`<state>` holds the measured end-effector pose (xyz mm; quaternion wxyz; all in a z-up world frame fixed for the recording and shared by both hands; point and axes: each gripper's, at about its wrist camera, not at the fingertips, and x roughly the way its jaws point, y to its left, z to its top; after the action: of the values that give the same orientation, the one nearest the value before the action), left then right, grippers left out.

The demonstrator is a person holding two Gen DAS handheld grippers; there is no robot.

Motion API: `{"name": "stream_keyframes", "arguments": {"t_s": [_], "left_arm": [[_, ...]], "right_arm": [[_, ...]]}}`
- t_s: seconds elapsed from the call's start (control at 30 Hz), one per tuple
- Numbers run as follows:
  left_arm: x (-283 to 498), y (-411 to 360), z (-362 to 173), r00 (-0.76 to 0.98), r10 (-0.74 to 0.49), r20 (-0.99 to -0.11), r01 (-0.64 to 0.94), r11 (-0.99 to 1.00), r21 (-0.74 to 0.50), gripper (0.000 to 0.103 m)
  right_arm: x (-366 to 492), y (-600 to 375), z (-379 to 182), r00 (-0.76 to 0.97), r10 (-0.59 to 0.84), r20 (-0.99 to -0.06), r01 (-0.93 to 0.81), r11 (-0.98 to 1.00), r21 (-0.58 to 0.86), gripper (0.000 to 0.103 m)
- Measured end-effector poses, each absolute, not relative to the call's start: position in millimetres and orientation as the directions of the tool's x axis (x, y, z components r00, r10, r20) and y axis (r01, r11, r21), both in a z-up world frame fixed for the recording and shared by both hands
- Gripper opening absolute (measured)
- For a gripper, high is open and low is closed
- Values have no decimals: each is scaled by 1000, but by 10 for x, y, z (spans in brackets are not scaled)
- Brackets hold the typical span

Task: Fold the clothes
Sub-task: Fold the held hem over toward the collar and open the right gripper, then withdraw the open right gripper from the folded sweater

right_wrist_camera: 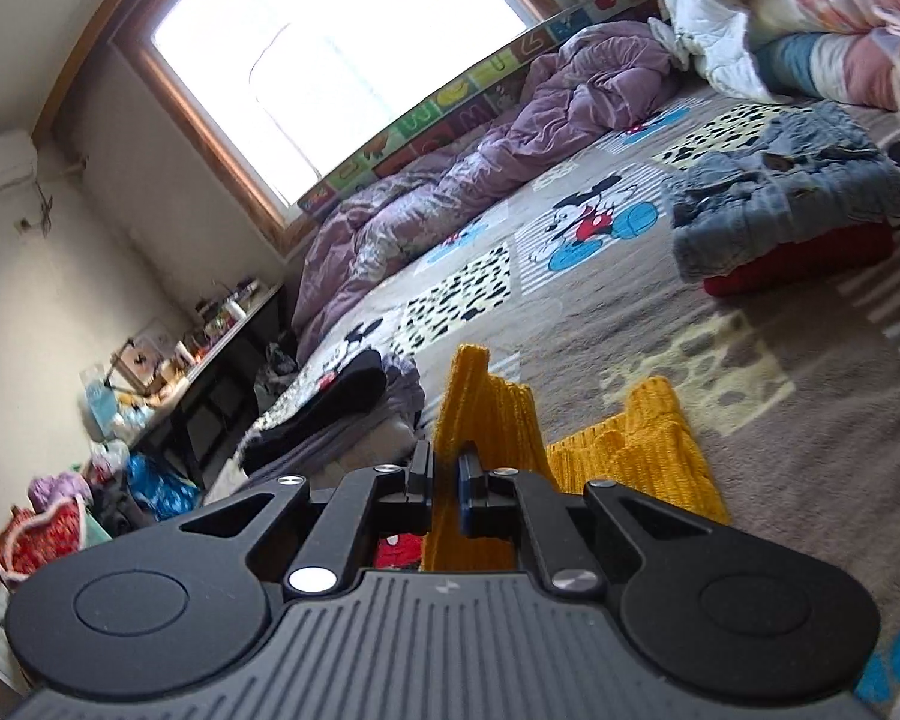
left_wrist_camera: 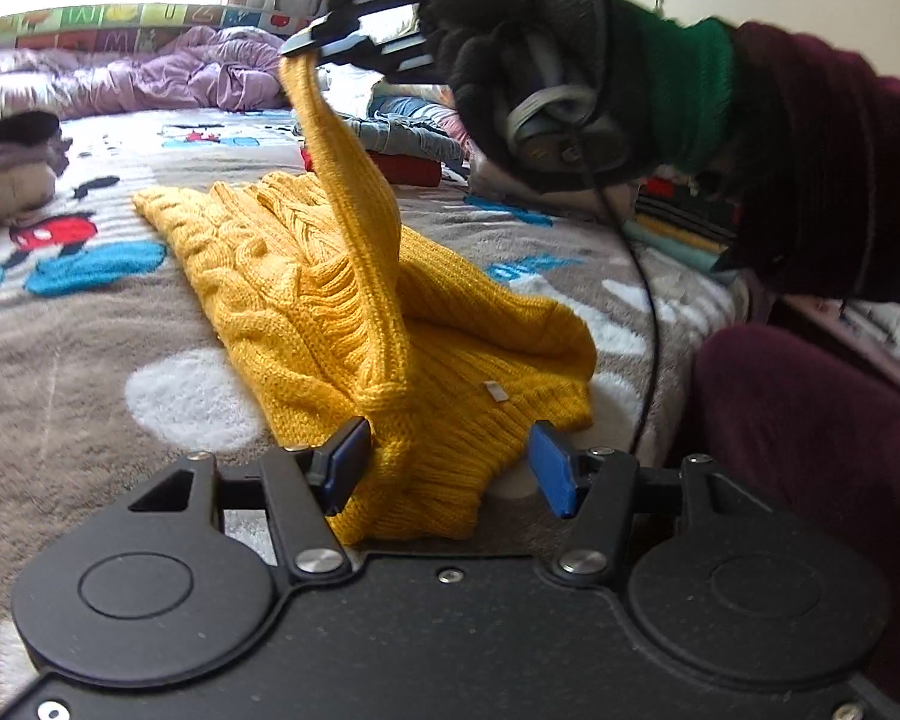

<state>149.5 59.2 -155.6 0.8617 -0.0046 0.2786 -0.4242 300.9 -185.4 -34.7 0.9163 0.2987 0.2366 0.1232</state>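
Yellow sleeve (left_wrist_camera: 354, 204) rises upright to right claw (left_wrist_camera: 312, 45).

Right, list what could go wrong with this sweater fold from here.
1. The right tongs pinch only the tip of the yellow sweater's sleeve, lifted high; it could slip out and flop back unfolded.
2. The left tongs stand open around the hem without gripping, so pulling the sleeve may drag the whole yellow sweater across the fuzzy blanket.
3. The dangling black cable could snag on the knit.
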Motion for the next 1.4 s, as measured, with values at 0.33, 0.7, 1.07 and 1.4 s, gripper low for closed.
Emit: {"name": "stream_keyframes", "arguments": {"t_s": [0.33,0.7,1.07,1.4], "left_arm": [[1630,712,-1592,419,-791,-445,725,587,-361,57],[1740,867,-1623,366,-839,-403,681,537,-499,58],[1763,882,-1598,359,-841,-406,654,537,-533,59],[1638,1001,-1473,415,-800,-433,657,593,-466,59]], "right_arm": [[3383,-1424,-558,807,379,-453,-112,851,513,10],[3703,-1217,-895,763,327,-558,-53,892,450,10],[3738,-1301,-802,766,342,-544,-50,875,481,39],[3047,-1771,-398,821,356,-447,-181,904,387,38]]}}
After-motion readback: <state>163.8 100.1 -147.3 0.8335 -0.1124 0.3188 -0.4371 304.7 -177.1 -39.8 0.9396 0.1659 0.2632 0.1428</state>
